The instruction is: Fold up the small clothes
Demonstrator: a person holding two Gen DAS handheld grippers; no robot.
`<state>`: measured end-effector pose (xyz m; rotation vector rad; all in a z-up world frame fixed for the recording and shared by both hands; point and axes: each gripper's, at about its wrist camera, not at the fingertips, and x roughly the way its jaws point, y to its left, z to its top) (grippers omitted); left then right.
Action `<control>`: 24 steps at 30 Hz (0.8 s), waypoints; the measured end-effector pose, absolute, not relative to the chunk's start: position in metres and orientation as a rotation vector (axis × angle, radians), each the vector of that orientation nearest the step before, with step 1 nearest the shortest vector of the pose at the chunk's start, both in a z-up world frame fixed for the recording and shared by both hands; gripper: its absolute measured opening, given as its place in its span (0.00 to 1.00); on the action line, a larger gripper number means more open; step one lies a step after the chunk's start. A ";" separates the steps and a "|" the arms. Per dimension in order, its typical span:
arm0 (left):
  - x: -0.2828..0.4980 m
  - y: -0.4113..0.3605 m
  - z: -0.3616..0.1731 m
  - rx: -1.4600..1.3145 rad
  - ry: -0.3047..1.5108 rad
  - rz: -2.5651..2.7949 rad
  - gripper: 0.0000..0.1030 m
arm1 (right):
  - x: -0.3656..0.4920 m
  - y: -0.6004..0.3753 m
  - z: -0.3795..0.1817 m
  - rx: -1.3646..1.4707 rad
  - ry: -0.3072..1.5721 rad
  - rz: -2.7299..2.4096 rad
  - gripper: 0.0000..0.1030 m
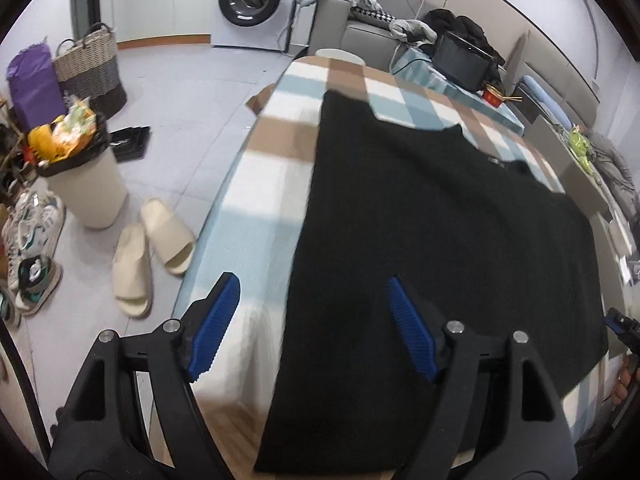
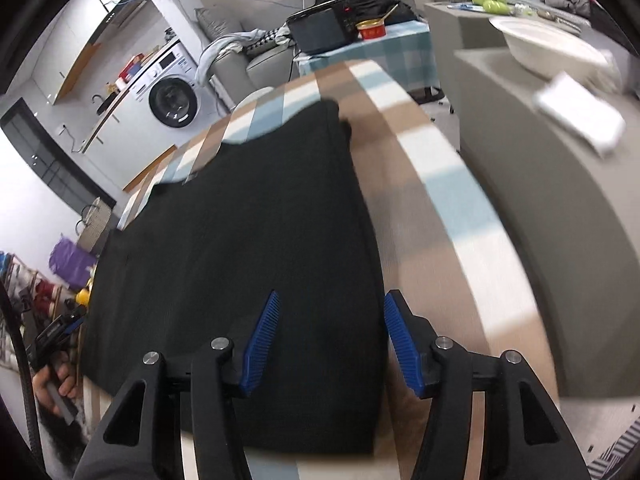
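A black knitted garment (image 1: pixel 432 248) lies spread flat on a table covered with a checked brown, blue and white cloth (image 1: pixel 264 168). My left gripper (image 1: pixel 312 320) is open and empty, hovering over the garment's left edge near the table's front. In the right wrist view the same garment (image 2: pixel 248 232) lies flat on the cloth (image 2: pixel 432 216). My right gripper (image 2: pixel 330 336) is open and empty, its fingers straddling the garment's right edge. The other gripper (image 2: pixel 60 328) shows at the far left, held in a hand.
A bin (image 1: pixel 80 176) full of rubbish, slippers (image 1: pixel 152 248), shoes and a basket (image 1: pixel 92 68) stand on the floor left of the table. A washing machine (image 1: pixel 256 0) is at the back. A grey counter (image 2: pixel 560 200) with a white bowl (image 2: pixel 548 48) stands to the right.
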<state>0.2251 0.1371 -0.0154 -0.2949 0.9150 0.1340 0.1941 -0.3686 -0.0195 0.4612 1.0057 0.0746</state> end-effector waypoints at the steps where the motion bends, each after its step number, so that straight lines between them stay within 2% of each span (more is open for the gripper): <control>1: 0.216 0.137 -0.017 -0.305 0.918 0.134 0.72 | 0.186 -0.368 -0.021 0.465 1.007 0.074 0.54; 5: 0.183 0.131 -0.029 -0.344 0.938 0.114 0.72 | 0.159 -0.367 -0.032 0.492 1.011 0.083 0.54; 7: 0.173 0.126 -0.034 -0.344 0.948 0.105 0.72 | 0.155 -0.365 -0.033 0.494 0.992 0.080 0.50; 9: 0.167 0.121 -0.036 -0.344 0.950 0.101 0.72 | 0.158 -0.361 -0.032 0.496 0.987 0.106 0.25; 10: 0.165 0.120 -0.036 -0.342 0.950 0.102 0.72 | 0.160 -0.360 -0.029 0.484 0.977 0.101 0.21; 11: 0.163 0.118 -0.035 -0.339 0.948 0.102 0.72 | 0.162 -0.356 -0.023 0.459 0.959 0.112 0.07; 12: 0.163 0.116 -0.035 -0.332 0.948 0.101 0.72 | 0.159 -0.352 -0.010 0.426 0.904 0.123 0.04; 16: 0.158 0.112 -0.030 -0.315 0.931 0.116 0.72 | 0.149 -0.352 0.021 0.338 0.785 0.029 0.04; 21: 0.153 0.108 -0.035 -0.322 0.944 0.119 0.72 | 0.166 -0.366 -0.019 0.407 0.942 -0.054 0.06; 22: 0.152 0.106 -0.035 -0.316 0.945 0.118 0.72 | 0.165 -0.368 -0.022 0.435 0.944 -0.047 0.09; 24: 0.150 0.105 -0.033 -0.327 0.936 0.104 0.71 | 0.159 -0.373 -0.022 0.473 0.923 -0.038 0.20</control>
